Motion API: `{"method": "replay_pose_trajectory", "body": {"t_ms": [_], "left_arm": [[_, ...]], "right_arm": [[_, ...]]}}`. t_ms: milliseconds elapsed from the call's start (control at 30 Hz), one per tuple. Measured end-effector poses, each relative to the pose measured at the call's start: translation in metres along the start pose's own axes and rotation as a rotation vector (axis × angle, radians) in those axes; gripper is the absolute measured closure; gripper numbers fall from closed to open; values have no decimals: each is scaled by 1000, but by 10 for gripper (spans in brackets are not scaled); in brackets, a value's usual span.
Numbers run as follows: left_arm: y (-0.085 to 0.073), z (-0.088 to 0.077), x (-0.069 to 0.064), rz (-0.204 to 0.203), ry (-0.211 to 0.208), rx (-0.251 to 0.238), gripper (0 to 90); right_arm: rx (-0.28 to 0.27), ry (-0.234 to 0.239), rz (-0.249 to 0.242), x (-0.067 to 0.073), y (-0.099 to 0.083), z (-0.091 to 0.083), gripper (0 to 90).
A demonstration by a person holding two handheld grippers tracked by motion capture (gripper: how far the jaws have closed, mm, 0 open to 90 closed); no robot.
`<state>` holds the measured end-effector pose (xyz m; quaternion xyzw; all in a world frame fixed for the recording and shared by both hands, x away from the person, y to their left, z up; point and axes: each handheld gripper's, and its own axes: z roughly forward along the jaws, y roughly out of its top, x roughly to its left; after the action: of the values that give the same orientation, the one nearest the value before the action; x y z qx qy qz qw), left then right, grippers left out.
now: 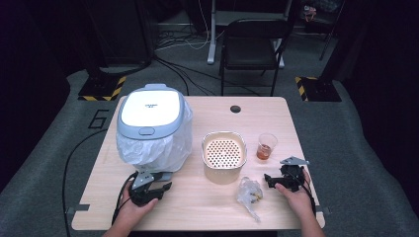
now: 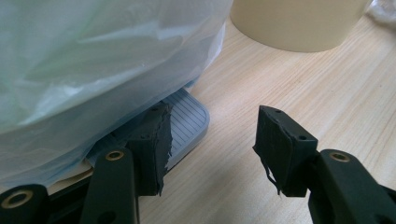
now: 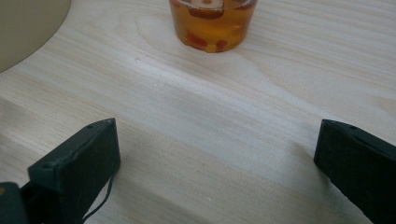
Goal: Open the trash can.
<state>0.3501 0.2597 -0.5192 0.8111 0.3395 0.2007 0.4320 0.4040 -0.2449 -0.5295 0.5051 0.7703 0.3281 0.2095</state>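
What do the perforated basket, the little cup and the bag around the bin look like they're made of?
Perforated basket: probably cream plastic or coated metal, matte, with evenly punched holes. Little cup: clear glossy plastic by the look, since the amber liquid shows through. Bag around the bin: thin translucent plastic film, crinkled and softly shiny.

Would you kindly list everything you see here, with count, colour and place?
Table: one, light wood, centre.
Pedal bin: one, white and grey lid, table's back left.
Bin liner: one, translucent white, draped round the bin.
Perforated basket: one, beige, mid-table.
Cup: one, clear with orange-brown liquid, right of the basket.
Crumpled bag: one, clear, in front of the basket.
Chair: one, black, behind the table.
Hands: two, at the near edge.
Left claw: black, open, by the bin's pedal.
Right claw: black, open, facing the cup.
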Motion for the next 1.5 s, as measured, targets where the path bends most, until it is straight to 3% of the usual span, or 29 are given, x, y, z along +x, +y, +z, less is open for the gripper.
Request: {"method": "replay_pose_trajectory", "body": {"t_ms": [67,100,233,300,333,400,533,567,633,667,733,900,1033,1233,1433,1500], "left_arm": [[-1,1,-2,-29,-23,19,459],[-2,2,-6,-87,-14,15,459],[-5,7,-4,-123,-30,20,458],[-4,7,-4,-88,-19,33,458],[-3,6,0,-26,-24,45,458],[-3,7,0,-4,-18,50,458],[-4,8,-4,-36,-10,33,458],[-4,7,0,-9,-19,37,458],[-4,7,0,-9,-15,37,458],[-5,8,-4,-39,-9,29,458],[-4,7,-4,-16,-7,40,458],[-4,7,-4,-13,-2,39,457],[-4,7,-4,-18,-5,37,458],[-4,7,-4,-21,-5,37,458],[-5,8,-4,-31,-7,35,457],[-5,7,-4,-32,-8,36,457]], "right_arm": [[0,0,0,0,0,0,0],[0,0,0,0,0,0,0],[3,2,1,0,0,0,0],[5,3,-2,0,0,-1,0],[5,3,-2,0,0,-1,0],[4,2,-6,0,0,0,0],[5,2,-2,0,0,-1,0],[5,3,-3,0,0,-1,0],[5,3,-3,0,0,-1,0],[5,3,-3,0,0,-1,0],[5,2,-3,0,0,-1,0],[-5,-9,12,1,0,-1,9],[3,-31,35,3,1,-4,81],[-43,-76,36,5,9,-29,118],[-60,-5,78,16,15,-55,0],[-66,13,58,22,15,-60,0]]}}
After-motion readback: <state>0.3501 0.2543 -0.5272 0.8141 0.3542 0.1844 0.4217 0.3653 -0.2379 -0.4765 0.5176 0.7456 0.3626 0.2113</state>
